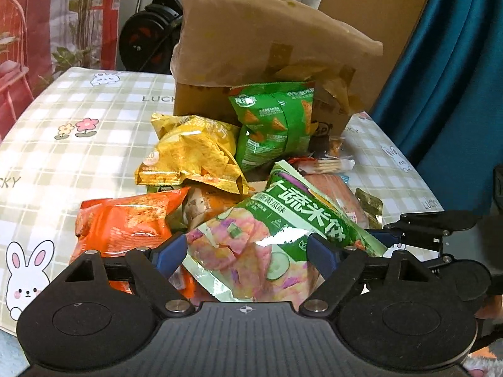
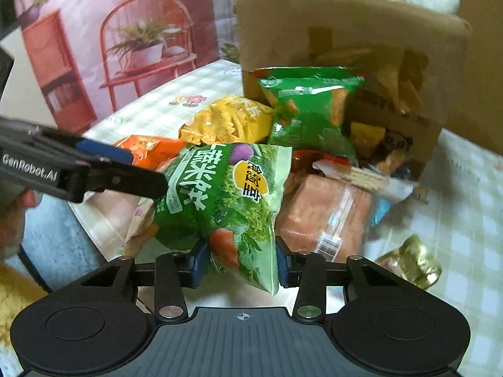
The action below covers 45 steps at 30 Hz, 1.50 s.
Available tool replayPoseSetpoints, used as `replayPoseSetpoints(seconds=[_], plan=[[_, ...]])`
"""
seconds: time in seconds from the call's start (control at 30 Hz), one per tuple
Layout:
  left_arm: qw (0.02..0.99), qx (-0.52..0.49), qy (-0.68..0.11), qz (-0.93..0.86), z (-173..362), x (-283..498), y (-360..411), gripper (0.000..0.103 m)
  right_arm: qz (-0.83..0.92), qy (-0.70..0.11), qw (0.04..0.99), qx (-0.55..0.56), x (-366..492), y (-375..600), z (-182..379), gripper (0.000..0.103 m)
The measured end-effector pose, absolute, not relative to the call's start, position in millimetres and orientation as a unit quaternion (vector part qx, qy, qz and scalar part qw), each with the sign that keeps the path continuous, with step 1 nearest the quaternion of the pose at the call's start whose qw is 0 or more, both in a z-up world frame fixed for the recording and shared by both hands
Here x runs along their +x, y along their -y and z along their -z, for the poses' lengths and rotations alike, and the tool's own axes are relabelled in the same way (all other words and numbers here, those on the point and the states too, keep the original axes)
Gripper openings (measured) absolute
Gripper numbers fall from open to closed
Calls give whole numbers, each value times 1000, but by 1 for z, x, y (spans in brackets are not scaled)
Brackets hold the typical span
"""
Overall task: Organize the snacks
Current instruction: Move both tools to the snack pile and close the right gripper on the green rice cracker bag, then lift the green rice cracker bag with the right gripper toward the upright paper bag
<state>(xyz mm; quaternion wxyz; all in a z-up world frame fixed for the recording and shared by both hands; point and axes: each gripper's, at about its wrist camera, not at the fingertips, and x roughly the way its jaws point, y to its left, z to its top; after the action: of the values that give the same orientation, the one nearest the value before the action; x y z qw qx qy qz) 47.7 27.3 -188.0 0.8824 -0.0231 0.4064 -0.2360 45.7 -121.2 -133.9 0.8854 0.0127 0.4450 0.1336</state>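
Spilling out of a tipped cardboard box (image 1: 251, 40) at the back of the counter (image 1: 78, 100), the snacks lie in one loose heap, which is likely why both grippers work the same front packet instead of reaching deeper. Farthest left in the left wrist view sits an orange bag (image 1: 125, 220), with a yellow chip bag (image 1: 191, 154) just behind it and a green chip bag (image 1: 273, 122) leaning upright against the box mouth. The left gripper (image 1: 248, 254) hovers low over the near end of the green rice-cracker bag (image 1: 276, 229); its jaws stand wide to either side of the bag and no pad presses on it, apparently lined up as a second hold. Toward the right, the right gripper (image 2: 240, 264) has its jaws drawn in on that same bag's lower corner, the blue pads (image 2: 199, 262) pinching the film, so the packet lies tilted across the pile with its printed face up. Right of it lies a flat pink packet (image 2: 327, 216), then a small gold-wrapped piece (image 2: 415, 260) by itself on the checked cloth. Taking the top bag by a corner seems sensible, since it rests on the others and should come free without dragging them.
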Motion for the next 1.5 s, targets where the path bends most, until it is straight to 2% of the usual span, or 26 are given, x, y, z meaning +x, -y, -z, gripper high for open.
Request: replayPoseSetpoints(seconds=[0.17,0.77,1.1,1.27,1.43,1.5], plan=[[884,-14,-405,232,191,47,-25,85,-127,-451,882,49,48,127,140,39],[868,-106,-444,198,223,61,-48,94,-114,-459,874,111,50,132,149,39],[845,-135,-448,260,236,62,-34,96,-107,-463,872,119,52,132,154,37],[844,-136,-437,281,234,61,-29,93,-112,-462,871,120,53,129,154,36],[857,-129,-406,290,221,57,-31,80,-120,-448,879,111,52,127,145,34],[863,-124,-393,291,212,56,-32,79,-123,-439,884,106,52,126,139,32]])
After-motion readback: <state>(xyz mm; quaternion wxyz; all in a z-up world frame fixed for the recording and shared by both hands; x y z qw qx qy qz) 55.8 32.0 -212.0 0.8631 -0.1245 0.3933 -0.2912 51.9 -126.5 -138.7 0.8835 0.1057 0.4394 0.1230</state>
